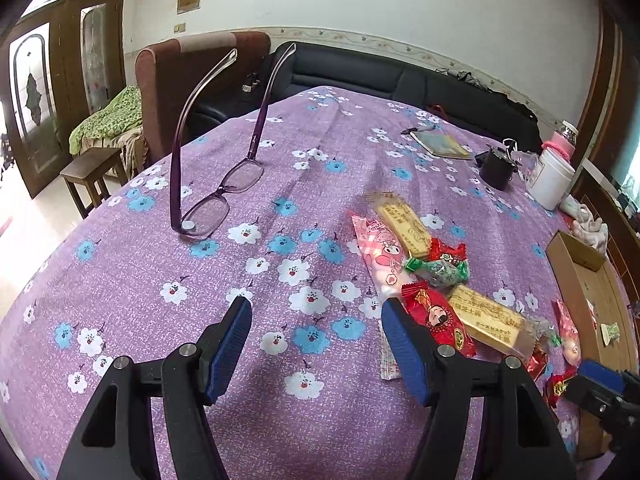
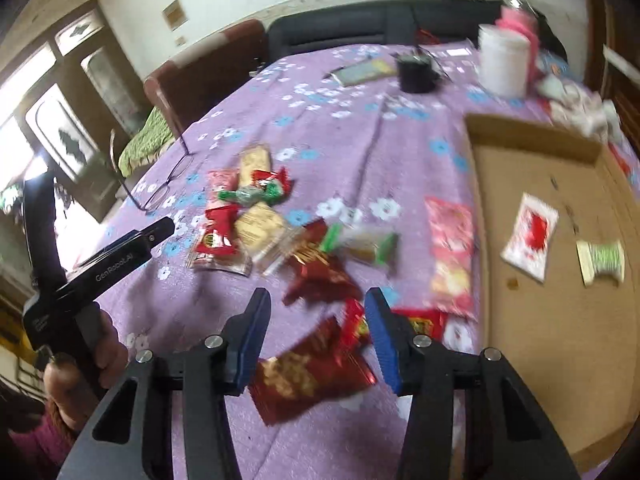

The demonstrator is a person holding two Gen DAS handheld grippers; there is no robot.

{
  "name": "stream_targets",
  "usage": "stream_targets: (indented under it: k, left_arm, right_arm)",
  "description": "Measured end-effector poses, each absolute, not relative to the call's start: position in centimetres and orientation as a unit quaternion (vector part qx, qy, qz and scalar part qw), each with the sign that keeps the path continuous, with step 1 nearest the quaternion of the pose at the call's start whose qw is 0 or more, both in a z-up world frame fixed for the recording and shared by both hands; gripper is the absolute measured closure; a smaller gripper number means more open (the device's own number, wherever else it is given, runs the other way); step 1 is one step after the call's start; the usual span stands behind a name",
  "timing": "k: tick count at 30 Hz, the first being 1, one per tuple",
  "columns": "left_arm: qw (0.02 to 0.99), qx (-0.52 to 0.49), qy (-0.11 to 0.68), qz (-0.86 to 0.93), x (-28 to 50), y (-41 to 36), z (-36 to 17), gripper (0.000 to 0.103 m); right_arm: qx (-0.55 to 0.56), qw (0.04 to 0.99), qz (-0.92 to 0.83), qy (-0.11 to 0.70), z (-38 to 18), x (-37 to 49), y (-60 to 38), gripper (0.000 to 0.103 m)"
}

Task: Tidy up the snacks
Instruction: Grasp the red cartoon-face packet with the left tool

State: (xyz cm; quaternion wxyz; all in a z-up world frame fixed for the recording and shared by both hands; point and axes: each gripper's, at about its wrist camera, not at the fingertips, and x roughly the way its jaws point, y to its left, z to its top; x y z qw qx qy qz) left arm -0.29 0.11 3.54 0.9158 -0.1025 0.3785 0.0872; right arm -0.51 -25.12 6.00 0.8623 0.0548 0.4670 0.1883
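My right gripper (image 2: 316,336) hangs over a dark red snack packet (image 2: 308,376) that lies on the purple floral tablecloth (image 2: 280,112). The packet's long axis runs from near-left to far-right, and its far end points toward the blue pad of the right finger. It sits between the fingers, which are partly apart; the picture is blurred, so I cannot tell whether the pads touch it. To the right lies the cardboard tray (image 2: 500,184) with a white-and-red packet (image 2: 530,236) and a green candy (image 2: 602,260) inside. My left gripper (image 1: 316,348) is spread with only cloth between its fingers; the snack pile (image 1: 424,272) lies just to its right, and a pair of glasses (image 1: 216,196) stands far left.
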Motion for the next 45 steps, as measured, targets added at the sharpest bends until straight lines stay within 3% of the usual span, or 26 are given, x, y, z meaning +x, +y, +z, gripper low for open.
stream_targets:
  k: [2, 3, 5, 13, 16, 31, 33, 34, 35, 41, 42, 43, 45]
  left_arm:
    - [0.917, -0.100, 0.376, 0.088, -0.3, 0.1, 3.6, 0.032]
    - [0.917, -0.101, 0.375, 0.088, -0.4, 0.1, 3.7, 0.032]
    - [0.917, -0.104, 0.374, 0.087, -0.4, 0.3, 3.7, 0.032]
    - [0.914, -0.120, 0.377, 0.094, -0.4, 1.0, 3.6, 0.032]
    - [0.912, -0.126, 0.379, 0.093, -0.4, 1.3, 3.5, 0.032]
    - [0.895, -0.136, 0.424, -0.013, 1.3, -2.8, 4.7, 0.032]
    - [0.887, -0.124, 0.444, -0.009, 2.6, -3.8, 4.4, 0.043]
    - [0.882, -0.114, 0.457, -0.006, 3.1, -4.3, 4.1, 0.057]
    - [0.875, -0.111, 0.471, -0.005, 3.7, -4.8, 3.6, 0.061]
    - [0.865, -0.087, 0.494, 0.017, 5.9, -6.2, 2.0, 0.061]
    - [0.866, -0.086, 0.492, 0.016, 6.0, -6.2, 2.0, 0.064]
    - [0.867, -0.082, 0.491, 0.018, 6.1, -6.2, 1.9, 0.076]
    - [0.871, -0.080, 0.483, 0.019, 5.9, -5.9, 2.0, 0.080]
  right_arm:
    - [0.053, 0.859, 0.181, 0.475, 5.6, -0.8, -25.4, 0.049]
    - [0.053, 0.858, 0.180, 0.478, 5.4, -0.9, -25.4, 0.040]
    - [0.047, 0.855, 0.184, 0.483, 4.9, -1.2, -25.3, 0.036]
    - [-0.002, 0.833, 0.237, 0.500, 3.8, -2.8, -21.3, 0.036]
    - [0.042, 0.824, 0.290, 0.484, 4.7, -3.1, -21.4, 0.036]
    - [0.120, 0.874, 0.224, 0.413, 5.6, -2.0, -27.0, 0.036]
    - [0.120, 0.878, 0.223, 0.407, 5.9, -2.2, -27.2, 0.036]
    - [0.120, 0.879, 0.222, 0.404, 6.1, -2.4, -27.3, 0.036]
    - [0.121, 0.880, 0.223, 0.401, 6.2, -2.5, -27.4, 0.036]
    - [0.119, 0.881, 0.235, 0.393, 6.7, -3.1, -27.3, 0.036]
    - [0.119, 0.881, 0.237, 0.392, 6.6, -3.0, -27.1, 0.036]
    - [0.118, 0.880, 0.241, 0.392, 6.7, -3.0, -26.9, 0.036]
    - [0.115, 0.880, 0.244, 0.391, 6.7, -3.2, -26.7, 0.036]
